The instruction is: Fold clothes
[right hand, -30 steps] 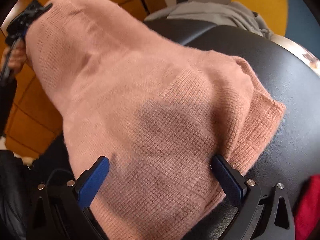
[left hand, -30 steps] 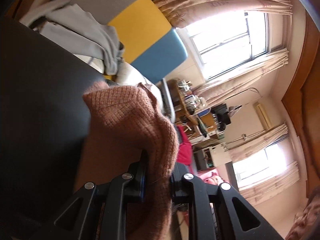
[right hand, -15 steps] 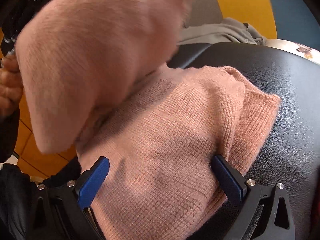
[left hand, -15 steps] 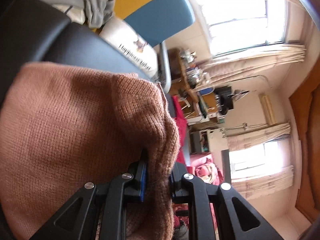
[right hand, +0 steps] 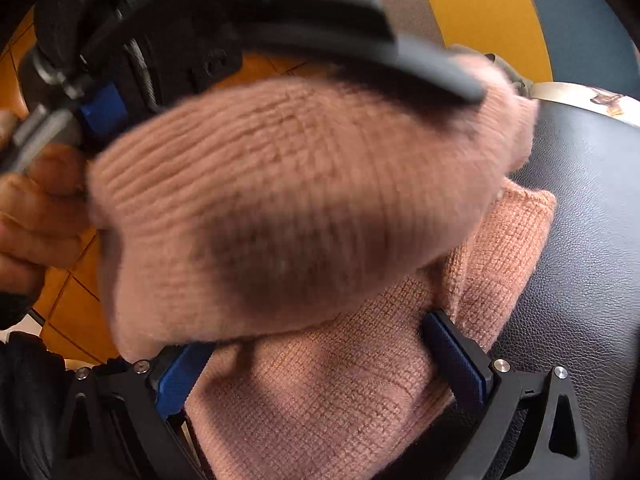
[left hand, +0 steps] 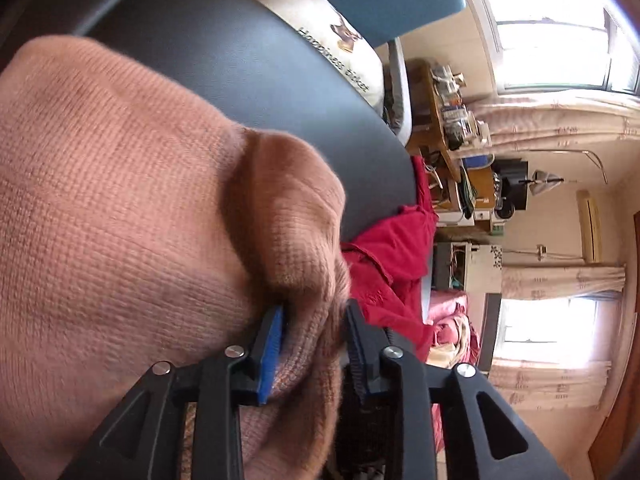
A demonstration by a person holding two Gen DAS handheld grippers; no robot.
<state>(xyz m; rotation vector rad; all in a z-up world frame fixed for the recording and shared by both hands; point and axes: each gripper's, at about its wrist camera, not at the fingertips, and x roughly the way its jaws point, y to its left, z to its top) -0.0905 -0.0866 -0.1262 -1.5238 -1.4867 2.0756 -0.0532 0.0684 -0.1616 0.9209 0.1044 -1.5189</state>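
Hand-held gripper, left [left hand: 312, 344]: its two fingers are pinched together on a bunched fold of the pink knit sweater [left hand: 120, 208]; in the right wrist view it shows as a blurred black frame [right hand: 280, 28] running from 10 o'clock to 2 o'clock, carrying that fold above the rest of the garment.
Hand-held gripper, right [right hand: 320, 364]: fingers spread wide, one blue pad [right hand: 456, 356] at 4 o'clock and the other at 7 o'clock, with sweater fabric lying between them; whether they press on the cloth cannot be told.
Pink knit sweater: lies on the black leather surface [right hand: 584, 240]; its lower layer is flat, and a raised flap, blurred, hangs over it from the left hand-held gripper, covering the middle of the right wrist view.
Black leather surface: padded and curved, filling 1 to 5 o'clock in the right wrist view and 12 to 2 o'clock in the left wrist view.
Red garment [left hand: 392, 256]: just past the edge of the black surface, at 3 o'clock from the pinched fold.
Printed cushion [left hand: 332, 36]: beyond the black surface at 12 o'clock, beside a blue panel.
Person's hand [right hand: 36, 216]: at 9 o'clock, wrapped round the left hand-held gripper's handle.
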